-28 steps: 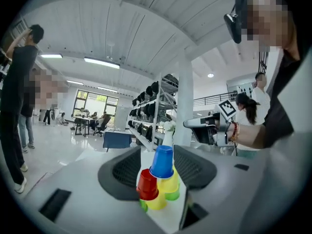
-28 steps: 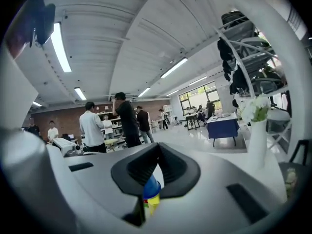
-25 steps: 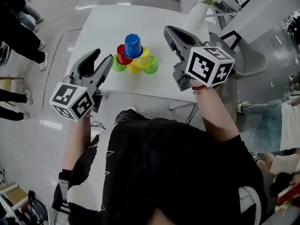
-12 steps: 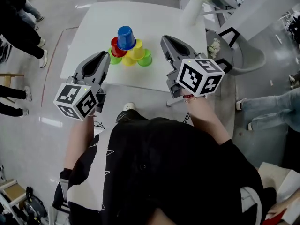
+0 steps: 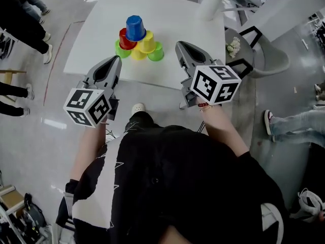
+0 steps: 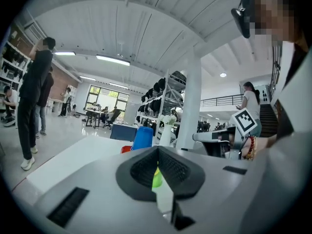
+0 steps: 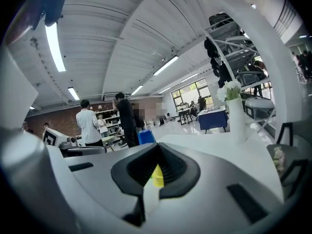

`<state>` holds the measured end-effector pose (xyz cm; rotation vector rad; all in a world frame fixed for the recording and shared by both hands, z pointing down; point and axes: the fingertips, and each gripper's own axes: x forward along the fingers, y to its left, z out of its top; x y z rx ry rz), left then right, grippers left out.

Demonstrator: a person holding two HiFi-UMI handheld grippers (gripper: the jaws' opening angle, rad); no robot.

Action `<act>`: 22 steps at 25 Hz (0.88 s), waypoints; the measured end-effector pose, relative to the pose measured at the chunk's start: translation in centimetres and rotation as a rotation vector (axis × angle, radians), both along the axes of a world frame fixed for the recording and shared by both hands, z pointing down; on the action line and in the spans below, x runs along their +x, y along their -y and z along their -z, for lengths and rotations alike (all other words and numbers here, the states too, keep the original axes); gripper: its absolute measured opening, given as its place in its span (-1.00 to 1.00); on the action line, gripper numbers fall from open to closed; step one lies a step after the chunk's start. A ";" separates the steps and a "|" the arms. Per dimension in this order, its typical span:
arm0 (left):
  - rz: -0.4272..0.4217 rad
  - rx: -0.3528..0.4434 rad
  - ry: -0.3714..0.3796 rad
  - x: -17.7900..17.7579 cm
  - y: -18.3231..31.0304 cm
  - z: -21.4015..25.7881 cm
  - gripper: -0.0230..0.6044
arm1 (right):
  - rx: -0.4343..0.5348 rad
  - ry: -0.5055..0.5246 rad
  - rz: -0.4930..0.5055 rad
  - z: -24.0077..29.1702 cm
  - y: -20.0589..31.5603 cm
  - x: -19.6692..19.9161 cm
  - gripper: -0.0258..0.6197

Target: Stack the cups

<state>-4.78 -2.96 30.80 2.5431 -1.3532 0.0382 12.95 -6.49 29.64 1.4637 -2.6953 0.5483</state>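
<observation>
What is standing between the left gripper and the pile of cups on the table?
Nothing visible. Only bare white table lies between the left gripper, whose jaws have just been closing on nothing, and the cups. The vase stands off at the far right corner.

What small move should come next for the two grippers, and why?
Probably just draw both back: the blue cup already tops the pyramid, the right gripper is shut empty, and the left gripper has just closed its jaws on nothing.
</observation>
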 end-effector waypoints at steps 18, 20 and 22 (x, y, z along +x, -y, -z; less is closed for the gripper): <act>0.029 -0.030 0.013 -0.2 0.1 -1.5 -0.89 | -0.064 -0.024 -0.005 -3.4 0.0 0.7 -0.92; 0.033 -0.030 0.012 -0.3 0.3 -1.6 -0.89 | -0.064 -0.031 -0.002 -3.6 0.1 0.6 -0.92; 0.035 -0.030 0.011 -0.4 0.5 -1.7 -0.89 | -0.064 -0.038 -0.001 -3.7 0.3 0.6 -0.92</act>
